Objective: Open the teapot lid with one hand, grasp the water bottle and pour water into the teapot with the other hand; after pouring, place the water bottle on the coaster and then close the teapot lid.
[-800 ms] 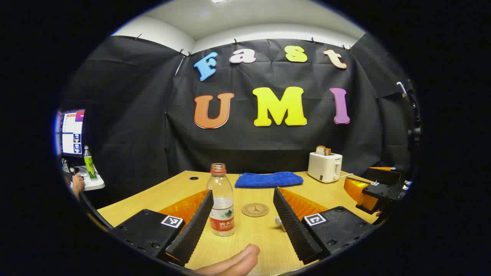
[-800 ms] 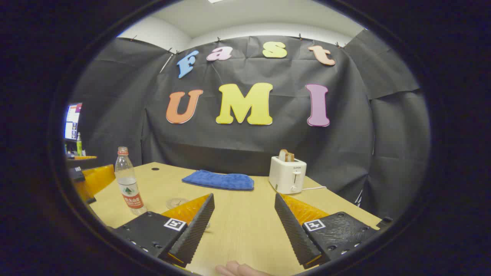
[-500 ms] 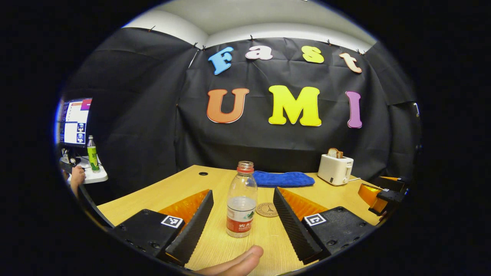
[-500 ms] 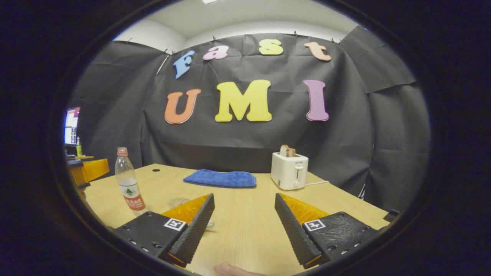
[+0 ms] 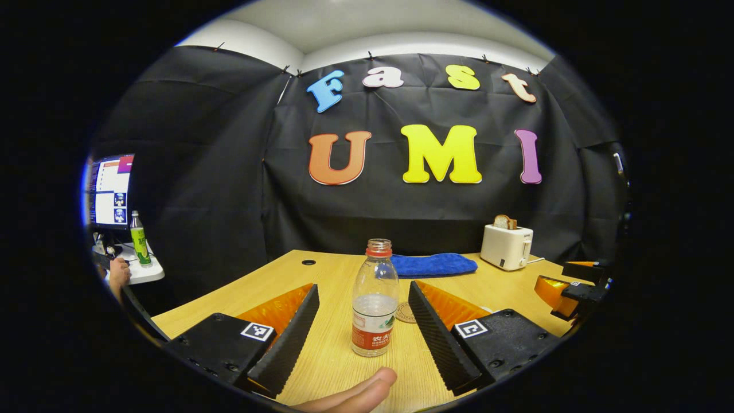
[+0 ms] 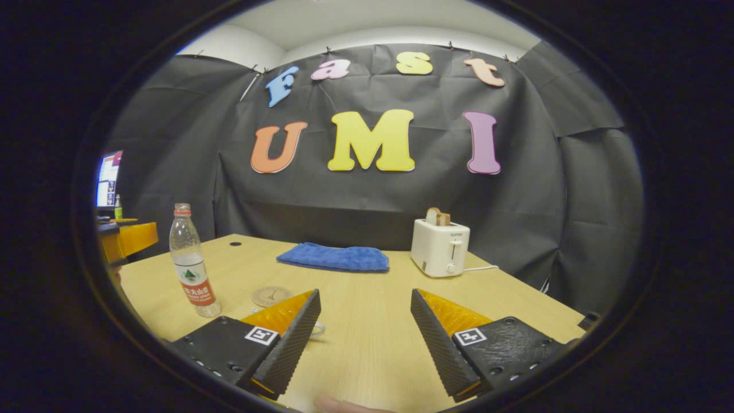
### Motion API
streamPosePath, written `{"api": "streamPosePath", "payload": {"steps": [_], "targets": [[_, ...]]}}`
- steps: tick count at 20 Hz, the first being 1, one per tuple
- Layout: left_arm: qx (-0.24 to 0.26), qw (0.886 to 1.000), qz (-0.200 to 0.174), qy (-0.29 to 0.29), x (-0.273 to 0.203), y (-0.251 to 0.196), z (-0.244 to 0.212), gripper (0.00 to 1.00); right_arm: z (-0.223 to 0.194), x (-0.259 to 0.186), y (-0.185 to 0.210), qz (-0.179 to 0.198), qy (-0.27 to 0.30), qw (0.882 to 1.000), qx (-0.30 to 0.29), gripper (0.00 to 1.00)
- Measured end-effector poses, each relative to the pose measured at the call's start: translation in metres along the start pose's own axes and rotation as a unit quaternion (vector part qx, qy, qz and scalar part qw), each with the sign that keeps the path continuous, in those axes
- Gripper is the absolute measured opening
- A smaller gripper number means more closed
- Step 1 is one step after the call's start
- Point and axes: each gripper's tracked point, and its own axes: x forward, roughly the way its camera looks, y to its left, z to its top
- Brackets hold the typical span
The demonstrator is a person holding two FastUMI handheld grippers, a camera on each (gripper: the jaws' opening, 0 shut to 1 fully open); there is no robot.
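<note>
Ribbed inner faces lined both fingers of the left gripper (image 5: 362,330), which we recorded spread wide above the wooden table (image 5: 332,367). Between those fingers, and touching neither, the water bottle (image 5: 375,308) stood upright, uncapped, with water up to about the top of its label. We noted a fingertip (image 5: 367,390) of the holding hand at the near edge of the left gripper view. Just beyond the bottle and slightly to its right lay the round coaster (image 5: 406,312), partly hidden by the bottle and the right finger. Farther off we saw a folded blue cloth (image 5: 434,265) and, to its right, a white toaster (image 5: 506,246) with a slice of bread in its slot. At the far right edge of the same view the other gripper appeared, its state there not legible.

In the right gripper view, the right gripper (image 6: 364,332) was likewise wide apart and held nothing. We observed a small pale ring-like item (image 6: 318,329) on the table beside its left finger; what it was we could not tell. The coaster (image 6: 272,296) lay left of that finger, and the bottle (image 6: 192,271) stood upright farther left, apart from the coaster. Outside the booth, at far left, a monitor (image 5: 109,192) and a green bottle (image 5: 137,238) sat on a side desk.
</note>
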Motion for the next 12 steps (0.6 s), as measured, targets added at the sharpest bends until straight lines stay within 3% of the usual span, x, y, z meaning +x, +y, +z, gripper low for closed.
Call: {"api": "streamPosePath", "payload": {"steps": [3,4,12], "targets": [[0.011,1.000,-0.006,-0.006,-0.001,-0.002,0.002,0.94,-0.004,0.011,0.020,0.015,0.003,1.000,-0.002,0.95],[0.013,1.000,-0.005,-0.008,-0.001,0.000,0.002,0.98,-0.008,0.014,0.029,0.019,0.007,1.000,-0.004,0.95],[-0.004,1.000,0.011,0.007,0.005,0.012,-0.008,0.98,-0.040,0.048,0.078,0.036,0.035,0.999,-0.021,0.95]]}}
